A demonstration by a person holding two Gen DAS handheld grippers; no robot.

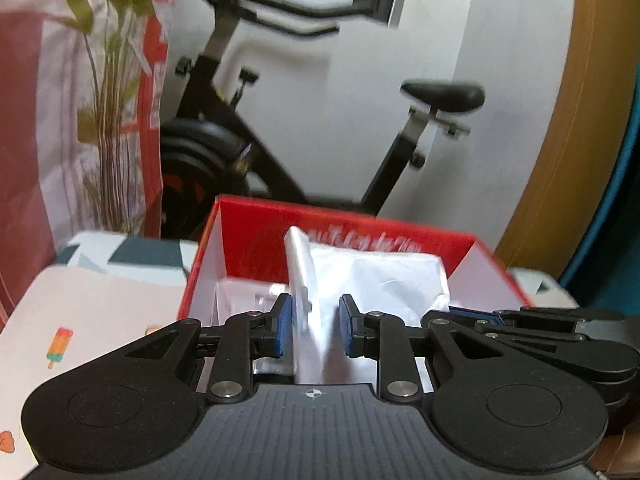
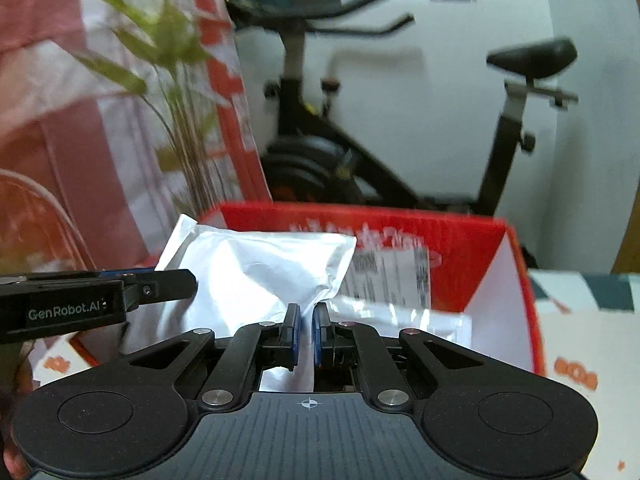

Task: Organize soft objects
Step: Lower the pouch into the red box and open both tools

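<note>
step: both grippers carrying one white soft pouch toward/over the red box, judged mid-transfer, not yet released
left gripper: jaws clamped on a folded edge of the pouch, blue pads pressing the white film from both sides (gap is just the thickness of the fold)
right gripper: jaws nearly together, pinching the lower corner of the same pouch
pouch position: held up off the surface, stretched between the two grippers, its far side over the open box; in the right wrist view it covers the box's left rim
box contents: clear plastic packet with a printed label already lying inside, against the red back wall
surroundings: box sits on a patterned sheet (looks like a bed, not a desk); exercise bike and curtain behind
blur: frames smeared, fine detail of the pouch unreadable
next move, my read: bring pouch fully inside the box walls, lower it flat beside or on the packet, then open both jaws together
needs: both ends level so the pouch does not fold or snag on the left rim
risk: releasing one side first lets it hang outside the box
</note>
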